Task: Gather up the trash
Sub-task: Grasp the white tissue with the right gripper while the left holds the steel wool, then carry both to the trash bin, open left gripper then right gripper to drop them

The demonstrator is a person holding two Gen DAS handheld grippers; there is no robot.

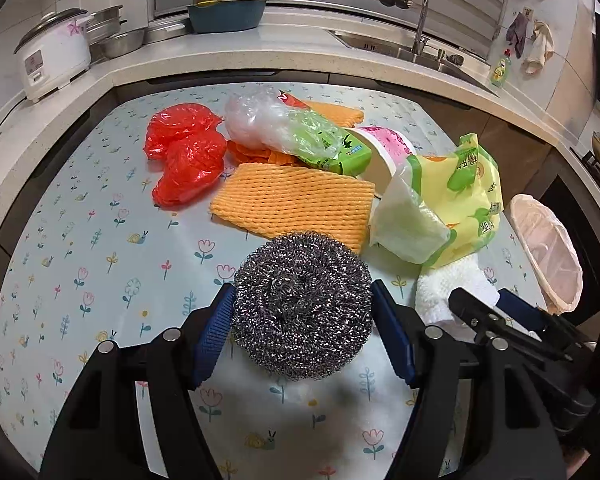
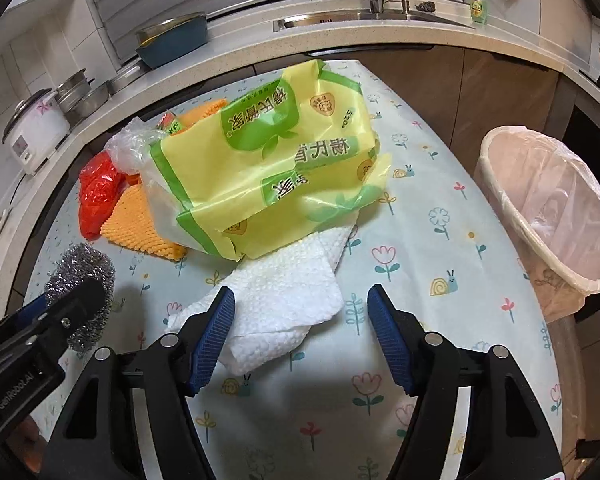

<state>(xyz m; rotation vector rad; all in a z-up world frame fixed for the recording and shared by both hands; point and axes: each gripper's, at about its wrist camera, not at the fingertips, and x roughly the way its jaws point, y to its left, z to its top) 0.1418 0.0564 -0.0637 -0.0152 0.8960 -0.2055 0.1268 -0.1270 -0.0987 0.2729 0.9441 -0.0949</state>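
Left gripper (image 1: 303, 330), seen through the left wrist camera, stands spread around the round steel-wire scouring ball (image 1: 302, 305) on the flower-print tablecloth (image 1: 100, 264), both blue pads at its sides, though firm contact cannot be confirmed; the orange foam net sheet (image 1: 292, 202) lies just behind. Right gripper (image 2: 301, 334), in the right wrist view, is spread over the crumpled white paper towel (image 2: 278, 300), with the yellow-green plastic wrapper (image 2: 268, 168) beyond and the pink-lined trash bin (image 2: 552, 216) to the right.
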